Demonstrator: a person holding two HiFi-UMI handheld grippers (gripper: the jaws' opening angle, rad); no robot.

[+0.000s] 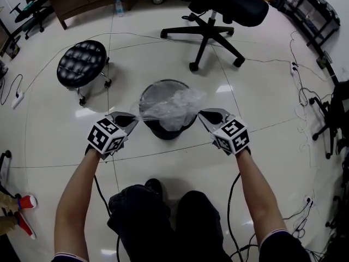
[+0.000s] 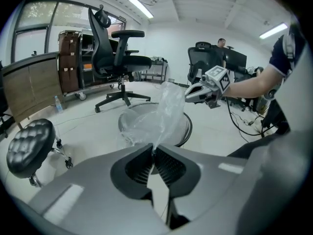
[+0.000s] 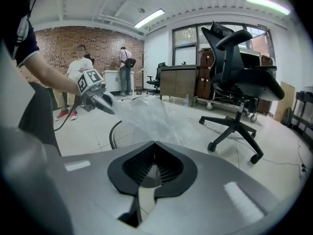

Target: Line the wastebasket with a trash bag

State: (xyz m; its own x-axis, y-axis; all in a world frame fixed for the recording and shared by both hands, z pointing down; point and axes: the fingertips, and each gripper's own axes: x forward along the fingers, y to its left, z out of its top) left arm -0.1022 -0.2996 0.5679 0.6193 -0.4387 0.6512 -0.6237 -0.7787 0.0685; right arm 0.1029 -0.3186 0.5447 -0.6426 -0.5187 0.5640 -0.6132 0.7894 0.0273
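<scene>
Two grips noted: left gripper (image 1: 137,119) pinched shut on the trash bag (image 1: 172,105) at its left edge, right gripper (image 1: 202,115) pinched shut on its right edge. Bag stretched between them, over the mouth of the wastebasket (image 1: 165,134).

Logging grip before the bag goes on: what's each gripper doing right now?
Left gripper: closed on the trash bag.
Right gripper: closed on the bag's opposite edge.
</scene>
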